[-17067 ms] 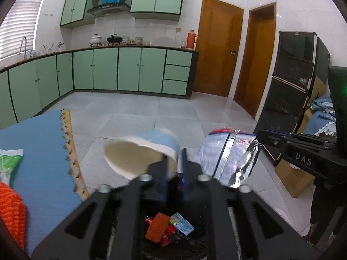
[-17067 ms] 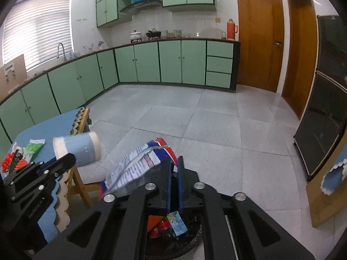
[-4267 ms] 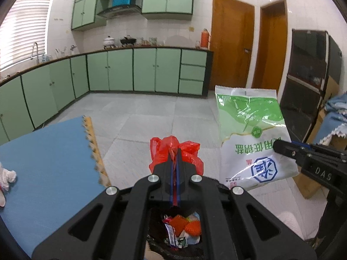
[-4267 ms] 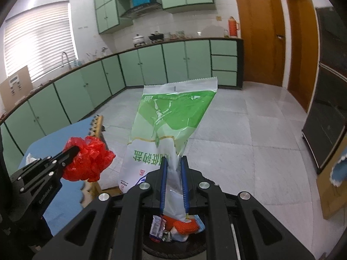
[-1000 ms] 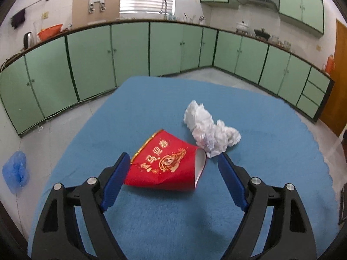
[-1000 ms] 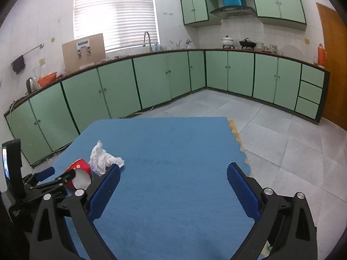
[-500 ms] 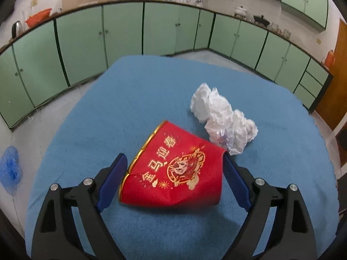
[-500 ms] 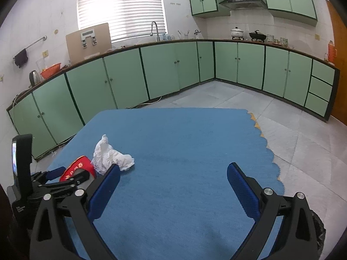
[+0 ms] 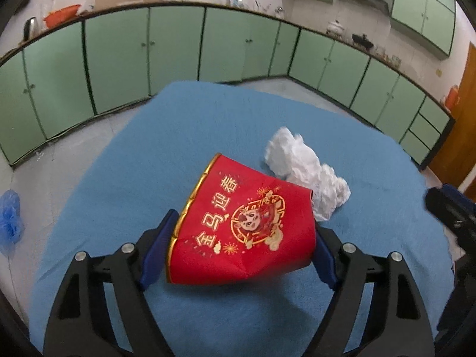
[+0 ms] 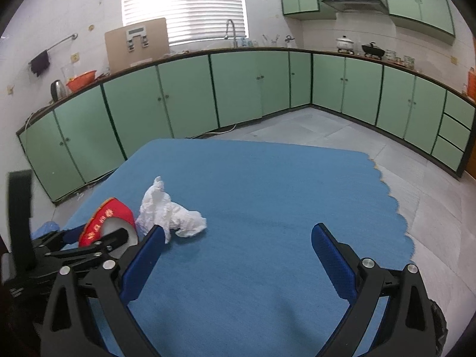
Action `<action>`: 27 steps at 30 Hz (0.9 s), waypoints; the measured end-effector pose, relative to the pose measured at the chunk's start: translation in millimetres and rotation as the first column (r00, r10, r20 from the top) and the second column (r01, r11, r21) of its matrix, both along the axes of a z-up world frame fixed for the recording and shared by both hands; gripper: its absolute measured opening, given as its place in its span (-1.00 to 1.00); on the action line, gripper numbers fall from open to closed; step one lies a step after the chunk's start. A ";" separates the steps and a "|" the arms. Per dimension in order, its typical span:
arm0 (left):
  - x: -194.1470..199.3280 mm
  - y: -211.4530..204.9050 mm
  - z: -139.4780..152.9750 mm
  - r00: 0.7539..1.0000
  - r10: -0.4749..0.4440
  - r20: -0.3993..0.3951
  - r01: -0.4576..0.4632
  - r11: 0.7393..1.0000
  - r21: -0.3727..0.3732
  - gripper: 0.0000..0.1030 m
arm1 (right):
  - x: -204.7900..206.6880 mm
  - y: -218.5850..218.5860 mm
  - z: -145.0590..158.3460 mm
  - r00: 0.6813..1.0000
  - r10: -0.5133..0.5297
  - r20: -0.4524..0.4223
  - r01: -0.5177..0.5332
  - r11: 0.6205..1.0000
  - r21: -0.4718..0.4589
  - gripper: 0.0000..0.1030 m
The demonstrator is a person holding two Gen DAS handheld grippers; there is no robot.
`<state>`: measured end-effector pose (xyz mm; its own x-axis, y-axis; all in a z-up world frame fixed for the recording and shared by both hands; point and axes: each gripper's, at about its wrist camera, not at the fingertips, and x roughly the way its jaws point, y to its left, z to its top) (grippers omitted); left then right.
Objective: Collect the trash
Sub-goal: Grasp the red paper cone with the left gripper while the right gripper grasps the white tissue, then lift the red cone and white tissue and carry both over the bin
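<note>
A red paper cup with gold print [image 9: 247, 226] lies on its side on the blue table [image 9: 178, 136]. My left gripper [image 9: 241, 250] is open, with one finger on each side of the cup. The cup also shows in the right wrist view [image 10: 104, 223], between the left gripper's fingers [image 10: 113, 238]. A crumpled white tissue [image 9: 306, 169] lies just beyond the cup, touching it; it also shows in the right wrist view [image 10: 169, 211]. My right gripper [image 10: 238, 247] is open and empty above the blue table [image 10: 267, 178], with its left finger [image 10: 142, 255] near the tissue.
Green cabinets [image 10: 238, 89] line the walls behind the table. A blue plastic bag [image 9: 10, 217] lies on the floor at the left. The table's scalloped right edge [image 10: 398, 208] borders the tiled floor. The rim of a black bin [image 10: 440, 324] shows at bottom right.
My left gripper has moved forward so the red cup now sits between its fingers. My right gripper has moved closer to the tissue.
</note>
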<state>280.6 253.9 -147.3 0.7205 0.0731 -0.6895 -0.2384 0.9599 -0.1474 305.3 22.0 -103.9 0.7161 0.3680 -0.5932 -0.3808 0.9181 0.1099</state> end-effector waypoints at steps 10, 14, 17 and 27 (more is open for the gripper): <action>-4.7 16.9 11.7 0.995 0.098 0.017 -0.099 0.992 0.083 0.52 | 24.9 58.2 -19.9 0.996 0.071 -0.057 -0.072 0.997 -0.009 0.79; -4.6 25.2 9.1 0.994 0.113 0.002 -0.113 0.990 0.087 0.52 | 34.8 68.1 -30.5 0.993 0.070 -0.098 -0.073 0.997 -0.022 0.69; -4.3 31.1 5.8 0.992 0.122 -0.015 -0.120 0.989 0.081 0.52 | 39.9 75.4 -38.5 0.989 0.081 -0.126 -0.088 0.995 -0.050 0.59; -5.3 36.0 7.8 0.991 0.134 -0.020 -0.132 0.988 0.074 0.52 | 40.0 81.0 -46.3 0.952 0.219 -0.216 -0.217 0.976 0.030 -0.51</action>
